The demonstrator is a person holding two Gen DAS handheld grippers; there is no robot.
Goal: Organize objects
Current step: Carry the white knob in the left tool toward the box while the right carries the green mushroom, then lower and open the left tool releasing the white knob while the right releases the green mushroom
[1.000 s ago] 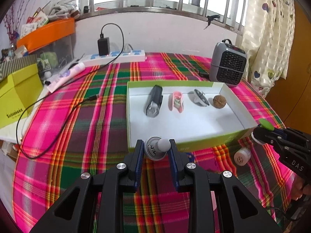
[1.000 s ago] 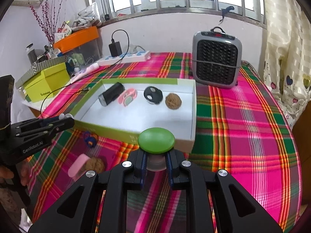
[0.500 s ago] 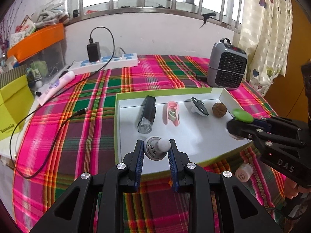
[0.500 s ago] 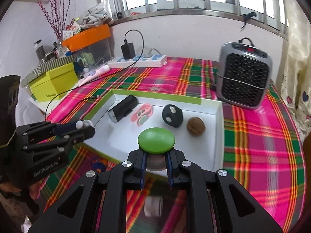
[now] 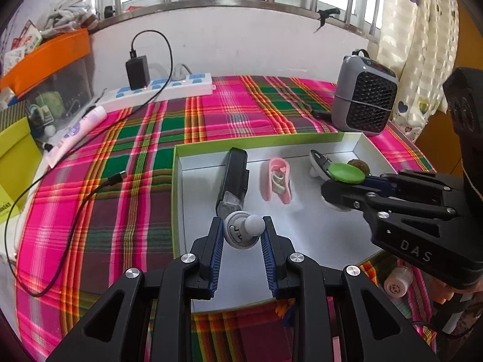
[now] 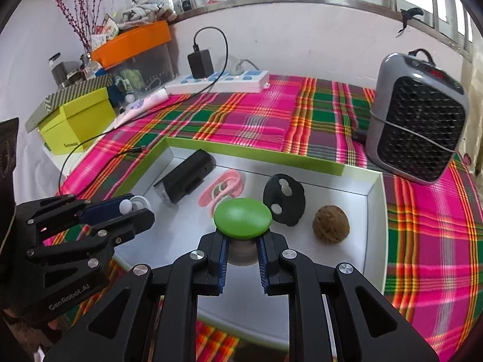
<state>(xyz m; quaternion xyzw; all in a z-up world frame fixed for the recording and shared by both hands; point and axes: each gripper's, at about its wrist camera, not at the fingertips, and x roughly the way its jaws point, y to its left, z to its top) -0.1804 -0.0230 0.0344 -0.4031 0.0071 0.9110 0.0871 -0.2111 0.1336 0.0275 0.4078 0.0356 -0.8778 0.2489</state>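
Observation:
A shallow green-rimmed white tray lies on the plaid cloth. In it lie a black cylinder, a pink clip, a black-and-white disc and a walnut. My left gripper is shut on a grey knob with a round white tip, held over the tray's front left. My right gripper is shut on a green-capped jar, over the tray's middle right.
A grey heater stands behind the tray on the right. A power strip with charger, a yellow box and an orange-lidded bin line the back left. A small white bottle lies in front of the tray.
Both grippers have moved forward from the tray's front edge to over its inside, each still holding its object. The right gripper has drawn closer to the left one.

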